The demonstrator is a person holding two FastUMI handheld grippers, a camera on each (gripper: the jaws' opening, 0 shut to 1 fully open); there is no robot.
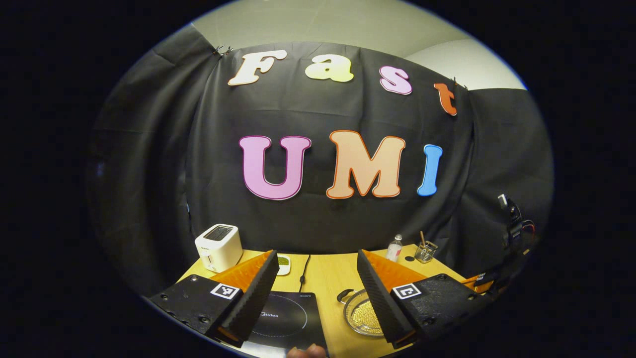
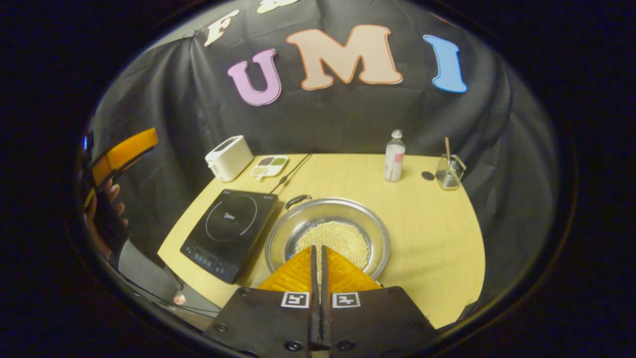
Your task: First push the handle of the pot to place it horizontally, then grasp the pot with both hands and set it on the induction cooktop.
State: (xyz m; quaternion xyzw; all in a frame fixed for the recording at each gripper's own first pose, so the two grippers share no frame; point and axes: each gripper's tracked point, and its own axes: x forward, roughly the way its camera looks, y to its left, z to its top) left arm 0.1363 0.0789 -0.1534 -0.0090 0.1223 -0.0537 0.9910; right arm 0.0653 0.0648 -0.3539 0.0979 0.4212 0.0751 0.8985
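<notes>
The pot (image 2: 293,233) is a shallow steel pan with a pale dotted bottom, standing mid-table. Its black loop handle (image 2: 298,200) sits on the far left rim, pointing towards the back. The black induction cooktop (image 2: 231,223) lies just left of it. My right gripper (image 2: 317,247) is shut, empty, its tips hovering over the pot's near side. In the left gripper view my left gripper (image 1: 315,256) is open above the table, with the cooktop (image 1: 288,318) between its fingers and the pot (image 1: 360,313) partly behind the right finger (image 1: 377,288). A hand holds the left gripper (image 2: 124,149) up, left of the table.
On the wooden table (image 2: 427,233), a white toaster (image 2: 229,156) and a small compartment dish (image 2: 270,166) stand at the back left. A bottle (image 2: 395,156) and a glass with sticks (image 2: 449,171) stand at the back right. The cooktop's cable (image 2: 290,174) runs backwards.
</notes>
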